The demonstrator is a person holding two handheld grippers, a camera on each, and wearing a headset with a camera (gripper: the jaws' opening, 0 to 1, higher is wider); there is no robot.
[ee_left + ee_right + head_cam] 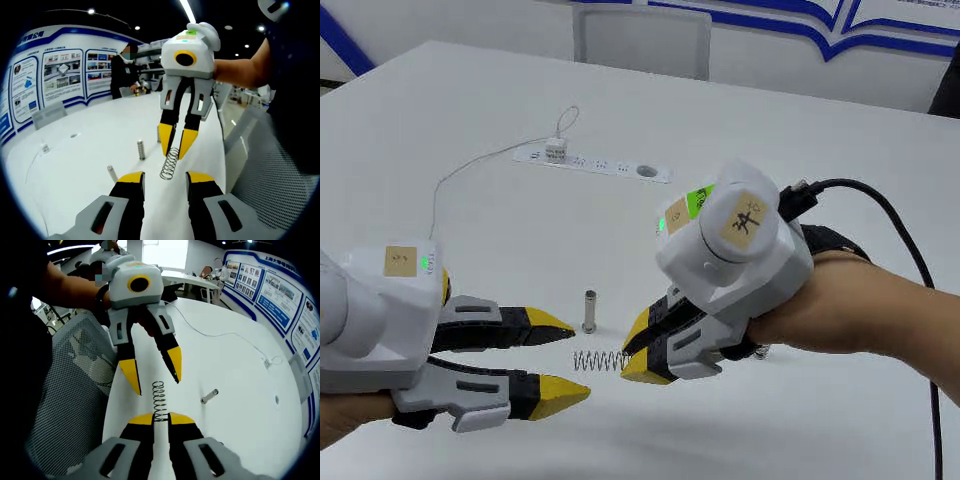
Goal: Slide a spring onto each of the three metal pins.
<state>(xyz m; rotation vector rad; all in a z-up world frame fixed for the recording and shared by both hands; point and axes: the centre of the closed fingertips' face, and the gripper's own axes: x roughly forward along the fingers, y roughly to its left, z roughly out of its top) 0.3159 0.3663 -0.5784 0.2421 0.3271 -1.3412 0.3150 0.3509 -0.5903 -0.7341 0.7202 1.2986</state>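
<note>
The spring [600, 360] is held at one end between the yellow tips of the right gripper [636, 360], whose jaws are pressed together on it; in the right gripper view the coil [159, 400] is seen rising straight out of the closed right gripper [161, 420]. Its free end is pointed at the left gripper [570, 362], whose jaws are spread wide, and it lies about level with their tips, inside the gap and touching neither. The same gap is seen across the left gripper [165, 178] in its own view, with the spring [170, 162] hanging from the right gripper [176, 140] just beyond it. A metal pin [589, 311] is stood upright just beside the spring, on its far side. All is set on a white table [470, 120], on which a white strip [610, 165] and a thin cable [470, 165] are laid farther back. Blue-trimmed wall panels [60, 72], a mesh chair [75, 390] and a person [125, 72] are seen around the room
</note>
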